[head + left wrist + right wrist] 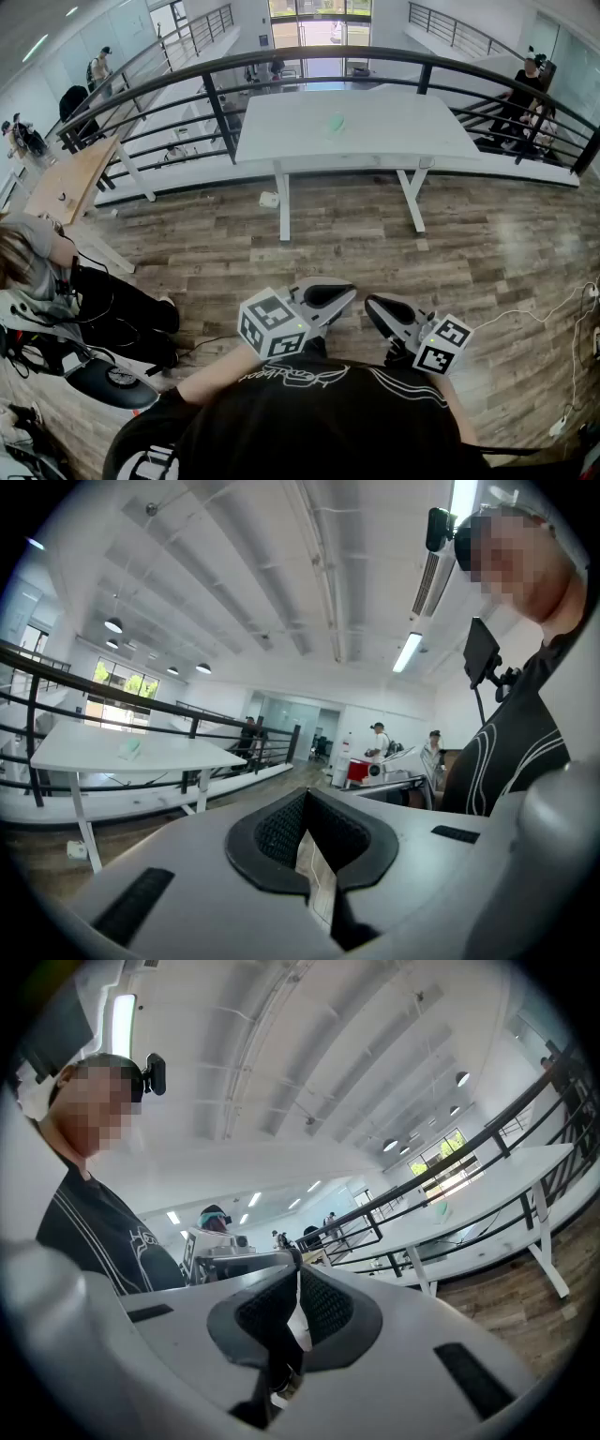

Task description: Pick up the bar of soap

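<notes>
The bar of soap (pixel 336 122) is a small pale green lump lying on the white table (pixel 394 141) far ahead, by the black railing. It also shows in the left gripper view as the soap (pixel 130 749) and in the right gripper view as the soap (pixel 442 1211). Both grippers are held close to my body, well short of the table, with their tips facing each other. My left gripper (pixel 345 294) (pixel 305 795) is shut with nothing in it. My right gripper (pixel 371 310) (pixel 298 1266) also has its jaws together and holds nothing.
A black railing (pixel 216 103) curves behind the white table. Wood-plank floor (pixel 356 244) lies between me and the table. A wooden table (pixel 70 178) stands at the left, with a seated person (pixel 56 281) near it. Cables (pixel 562 309) trail on the floor at the right.
</notes>
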Action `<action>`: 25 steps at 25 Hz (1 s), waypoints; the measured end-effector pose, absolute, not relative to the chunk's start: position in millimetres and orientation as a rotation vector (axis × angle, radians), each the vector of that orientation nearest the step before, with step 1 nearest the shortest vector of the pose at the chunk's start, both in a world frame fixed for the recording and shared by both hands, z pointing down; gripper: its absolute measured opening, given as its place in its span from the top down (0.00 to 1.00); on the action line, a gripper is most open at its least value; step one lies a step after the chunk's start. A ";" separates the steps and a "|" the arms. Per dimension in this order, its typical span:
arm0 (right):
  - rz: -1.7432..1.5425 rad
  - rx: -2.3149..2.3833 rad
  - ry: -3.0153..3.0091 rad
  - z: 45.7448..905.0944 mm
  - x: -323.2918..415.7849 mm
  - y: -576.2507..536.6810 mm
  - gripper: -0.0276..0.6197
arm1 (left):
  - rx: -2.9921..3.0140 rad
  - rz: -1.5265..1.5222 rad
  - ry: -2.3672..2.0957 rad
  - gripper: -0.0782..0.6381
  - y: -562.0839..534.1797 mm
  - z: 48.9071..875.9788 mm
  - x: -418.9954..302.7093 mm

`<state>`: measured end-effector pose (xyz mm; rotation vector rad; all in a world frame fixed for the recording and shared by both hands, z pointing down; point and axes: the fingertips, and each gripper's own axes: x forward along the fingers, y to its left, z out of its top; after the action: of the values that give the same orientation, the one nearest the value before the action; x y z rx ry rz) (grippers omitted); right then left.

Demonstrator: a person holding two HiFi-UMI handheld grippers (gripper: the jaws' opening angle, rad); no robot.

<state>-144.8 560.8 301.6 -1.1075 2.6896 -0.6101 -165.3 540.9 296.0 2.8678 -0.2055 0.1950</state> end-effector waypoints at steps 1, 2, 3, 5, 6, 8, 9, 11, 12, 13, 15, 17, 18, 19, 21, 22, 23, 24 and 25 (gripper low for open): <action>-0.611 -1.104 2.692 302.5 -146.7 561.3 0.93 | 2.871 0.200 -0.211 0.88 541.7 297.0 -167.1; -0.612 -1.102 2.695 303.7 -148.4 561.7 0.93 | 2.876 0.205 -0.217 0.88 542.4 298.2 -168.7; -0.613 -1.101 2.697 305.0 -149.6 562.0 0.93 | 2.881 0.212 -0.223 0.88 543.1 299.7 -170.1; -0.621 -1.103 2.702 308.0 -150.5 561.8 0.93 | 2.885 0.222 -0.231 0.88 543.7 303.0 -171.9; -0.626 -1.105 2.703 309.2 -150.1 561.0 0.93 | 2.881 0.221 -0.233 0.88 542.9 304.3 -172.3; -0.637 -1.107 2.699 310.6 -147.6 558.3 0.93 | 2.865 0.211 -0.236 0.88 539.2 305.3 -171.6; -0.639 -1.108 2.694 311.3 -145.7 556.8 0.93 | 2.859 0.204 -0.238 0.88 536.7 305.8 -170.6; -0.634 -1.112 2.687 313.8 -141.4 555.1 0.93 | 2.847 0.183 -0.239 0.88 532.8 307.8 -167.2; -0.629 -1.117 2.684 315.5 -138.8 555.4 0.93 | 2.839 0.169 -0.234 0.88 532.1 309.3 -164.7; -0.622 -1.124 2.682 317.2 -135.7 555.9 0.93 | 2.831 0.157 -0.225 0.88 531.8 310.7 -161.5; -0.609 -1.141 2.673 319.3 -127.9 555.5 0.93 | 2.823 0.150 -0.204 0.88 530.8 313.1 -153.3; -0.608 -1.154 2.661 320.5 -119.1 554.4 0.93 | 2.825 0.160 -0.184 0.88 529.2 314.3 -143.1; -0.610 -1.159 2.655 321.5 -114.7 554.3 0.93 | 2.829 0.164 -0.173 0.88 528.8 314.6 -137.5; -0.612 -1.165 2.651 322.8 -110.1 554.1 0.93 | 2.833 0.166 -0.163 0.88 528.3 314.7 -131.7; -0.613 -1.181 2.644 325.8 -100.8 552.2 0.93 | 2.841 0.166 -0.142 0.88 526.2 315.3 -120.1; -0.612 -1.186 2.641 327.3 -96.3 550.3 0.93 | 2.845 0.165 -0.134 0.88 524.0 316.0 -114.7; -0.612 -1.190 2.638 328.8 -92.0 547.9 0.93 | 2.847 0.164 -0.127 0.88 521.1 316.8 -109.6; -0.612 -1.195 2.635 330.3 -87.7 544.7 0.93 | 2.848 0.162 -0.121 0.88 517.6 317.9 -104.9; -0.613 -1.200 2.631 331.9 -83.7 541.2 0.93 | 2.848 0.160 -0.116 0.88 513.7 319.3 -100.5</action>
<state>-83.7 541.2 331.9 -1.1996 2.6313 -0.6130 -100.5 513.7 319.3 2.8480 -0.1160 0.1604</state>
